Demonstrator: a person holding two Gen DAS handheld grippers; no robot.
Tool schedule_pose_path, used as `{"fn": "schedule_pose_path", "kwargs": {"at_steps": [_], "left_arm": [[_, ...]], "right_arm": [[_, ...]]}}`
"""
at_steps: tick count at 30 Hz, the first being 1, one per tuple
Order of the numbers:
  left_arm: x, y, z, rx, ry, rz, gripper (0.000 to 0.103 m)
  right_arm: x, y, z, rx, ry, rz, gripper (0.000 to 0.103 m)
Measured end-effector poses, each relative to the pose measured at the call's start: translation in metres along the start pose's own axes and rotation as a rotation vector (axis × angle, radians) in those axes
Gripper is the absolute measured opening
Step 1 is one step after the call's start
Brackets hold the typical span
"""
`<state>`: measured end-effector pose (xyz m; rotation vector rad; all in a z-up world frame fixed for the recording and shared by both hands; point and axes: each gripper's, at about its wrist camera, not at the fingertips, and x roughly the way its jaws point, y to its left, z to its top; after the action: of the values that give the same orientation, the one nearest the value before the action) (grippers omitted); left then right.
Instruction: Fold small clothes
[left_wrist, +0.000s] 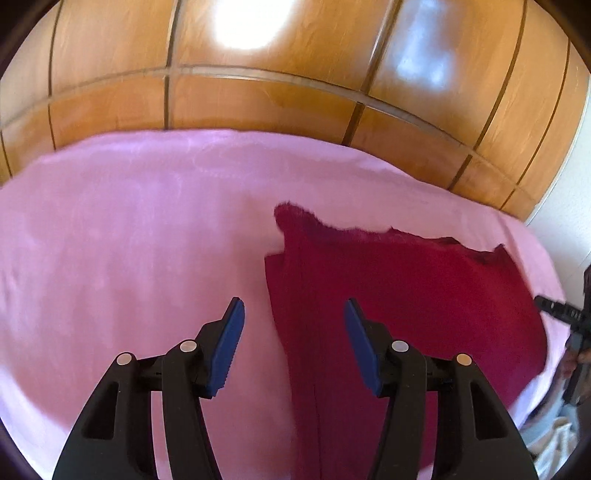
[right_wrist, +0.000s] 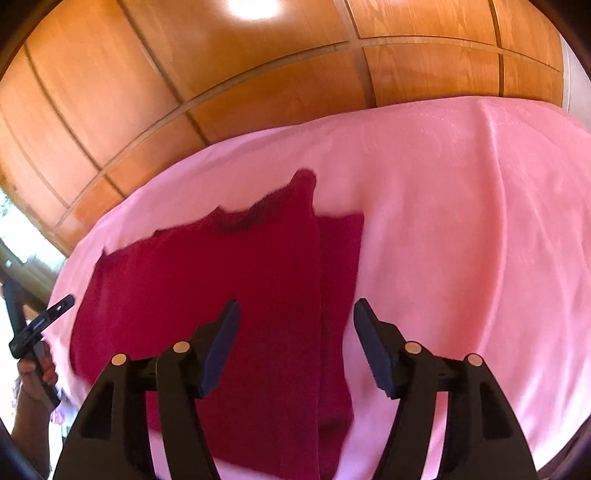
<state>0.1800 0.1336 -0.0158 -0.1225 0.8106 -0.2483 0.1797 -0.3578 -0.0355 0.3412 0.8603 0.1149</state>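
A dark red garment (left_wrist: 399, 295) lies flat on the pink sheet (left_wrist: 129, 240), with a folded-over strip along one side. My left gripper (left_wrist: 293, 314) is open and empty above the garment's left edge. In the right wrist view the same garment (right_wrist: 229, 277) lies left of centre on the pink sheet (right_wrist: 461, 221). My right gripper (right_wrist: 297, 314) is open and empty above the garment's right folded edge. Each gripper shows at the edge of the other's view, the right one in the left wrist view (left_wrist: 554, 306) and the left one in the right wrist view (right_wrist: 55, 310).
Glossy wooden wardrobe doors (left_wrist: 295, 92) stand behind the bed. A white wall (left_wrist: 569, 206) is at the far right. A hand (right_wrist: 37, 373) holds the left gripper's handle at the bed's left edge. Light cloth (left_wrist: 554, 435) lies beside the bed.
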Motion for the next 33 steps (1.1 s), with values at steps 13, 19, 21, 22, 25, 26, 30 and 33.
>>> {"fn": "schedule_pose_path", "kwargs": {"at_steps": [13, 19, 21, 22, 25, 26, 30, 33], "left_arm": [[0.030, -0.015, 0.003, 0.082, 0.033, 0.057, 0.046], [0.036, -0.015, 0.001, 0.079, 0.048, 0.060, 0.033], [0.037, -0.017, 0.000, 0.087, 0.048, 0.062, 0.024], [0.038, -0.017, 0.000, 0.091, 0.049, 0.065, 0.024], [0.039, -0.022, -0.001, 0.113, 0.045, 0.078, 0.013], [0.038, -0.023, -0.001, 0.119, 0.041, 0.083, 0.010], [0.037, -0.026, -0.002, 0.133, 0.026, 0.095, 0.008], [0.036, -0.026, -0.001, 0.130, 0.016, 0.100, 0.007]], "right_arm": [[0.050, 0.017, 0.033, -0.081, 0.029, -0.070, 0.041], [0.051, 0.020, 0.031, -0.113, 0.016, -0.098, 0.020], [0.051, 0.020, 0.030, -0.117, 0.011, -0.103, 0.018], [0.053, 0.021, 0.030, -0.118, 0.009, -0.106, 0.017], [0.052, 0.024, 0.030, -0.125, 0.007, -0.119, 0.015], [0.051, 0.024, 0.030, -0.127, 0.003, -0.123, 0.014], [0.049, 0.025, 0.031, -0.136, -0.004, -0.128, 0.011], [0.046, 0.025, 0.033, -0.142, -0.017, -0.138, 0.009]]}}
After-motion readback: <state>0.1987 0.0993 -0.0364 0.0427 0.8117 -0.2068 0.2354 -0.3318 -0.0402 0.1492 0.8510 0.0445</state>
